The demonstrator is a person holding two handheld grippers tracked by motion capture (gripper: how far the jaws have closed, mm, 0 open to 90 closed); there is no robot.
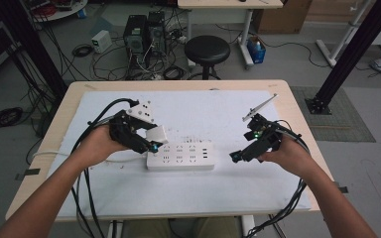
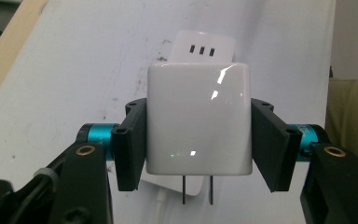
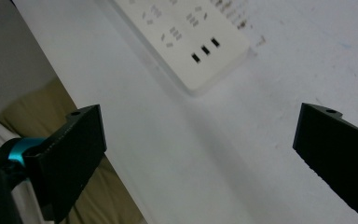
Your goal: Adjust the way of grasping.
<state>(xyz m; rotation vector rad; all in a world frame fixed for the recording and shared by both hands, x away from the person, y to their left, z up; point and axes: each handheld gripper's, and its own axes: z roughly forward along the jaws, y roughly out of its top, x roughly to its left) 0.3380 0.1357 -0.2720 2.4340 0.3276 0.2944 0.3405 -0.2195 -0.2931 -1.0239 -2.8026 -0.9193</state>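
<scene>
In the left gripper view, the left gripper (image 2: 198, 140) pinches a white charger (image 2: 198, 123) by its two flat sides, one black jaw pressed against each. The two metal prongs (image 2: 197, 189) stick out of the charger's near face toward the camera, bare and clear of any socket. Behind the charger, the end of the white power strip (image 2: 205, 46) with its three small slots peeks out, lying on the white table cover (image 2: 74, 70).

From the high view, the charger (image 1: 157, 134) hangs just above the left end of the power strip (image 1: 180, 156), near it but, as far as I can judge, not seated. The strip lies flat at the middle of the cover, its cord running off to the left.

The right gripper (image 1: 243, 152) hovers to the right of the strip with its jaws spread wide and nothing between them; its own view looks down on the strip's slotted end (image 3: 186, 42) from a short way off.

So the pickup is done: the charger is lifted and carried to the strip. What seems left is turning the prongs down to the strip's face, lining them up with a socket, and pushing in. The free gripper looks placed to steady the strip while that happens.
</scene>
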